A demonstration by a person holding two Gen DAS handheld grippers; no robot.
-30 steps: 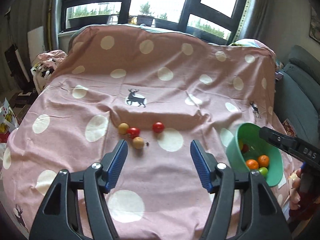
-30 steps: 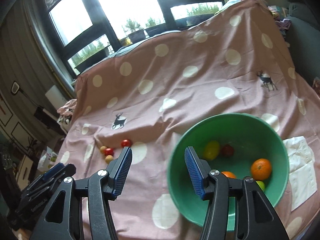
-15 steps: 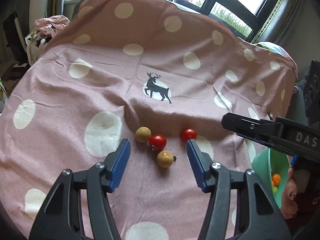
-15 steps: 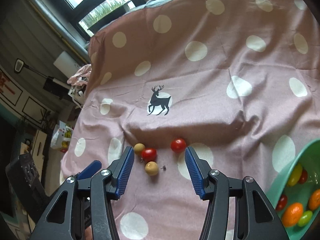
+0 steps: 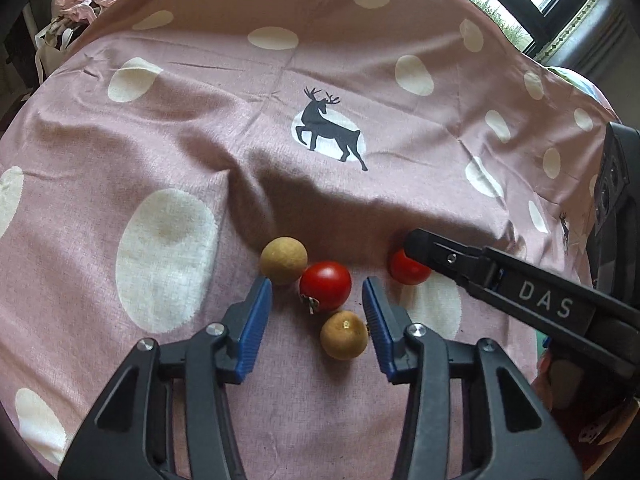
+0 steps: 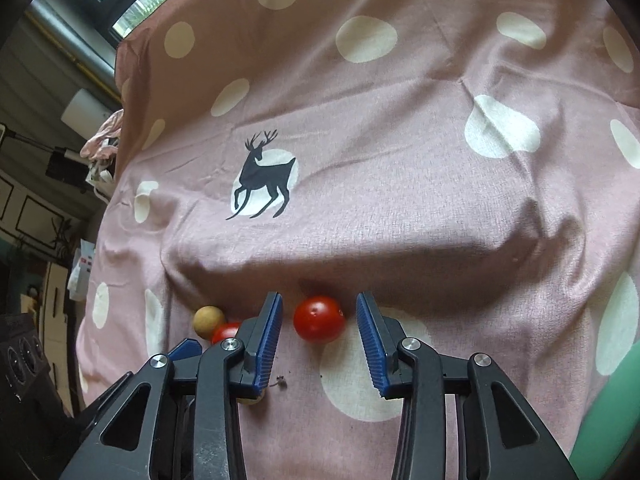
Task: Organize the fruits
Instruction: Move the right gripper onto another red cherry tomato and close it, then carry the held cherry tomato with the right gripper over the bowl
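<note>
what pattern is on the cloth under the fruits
Pink cloth with cream dots and black deer prints; clearest in the right wrist view.

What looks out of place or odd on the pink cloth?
Small dark bits, perhaps a loose stem, lie on the cloth near the fruit. The cloth bunches into a fold behind the tomatoes. Nothing spilled or damaged.

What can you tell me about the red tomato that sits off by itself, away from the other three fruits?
The lone red tomato is small, round, smooth and glossy, and looks whole. It rests on the pink spotted cloth at the foot of a fold, at the edge of a pale dot. The right tool frames it, its blue pads closing on either side but not yet touching. Nothing else touches it.
</note>
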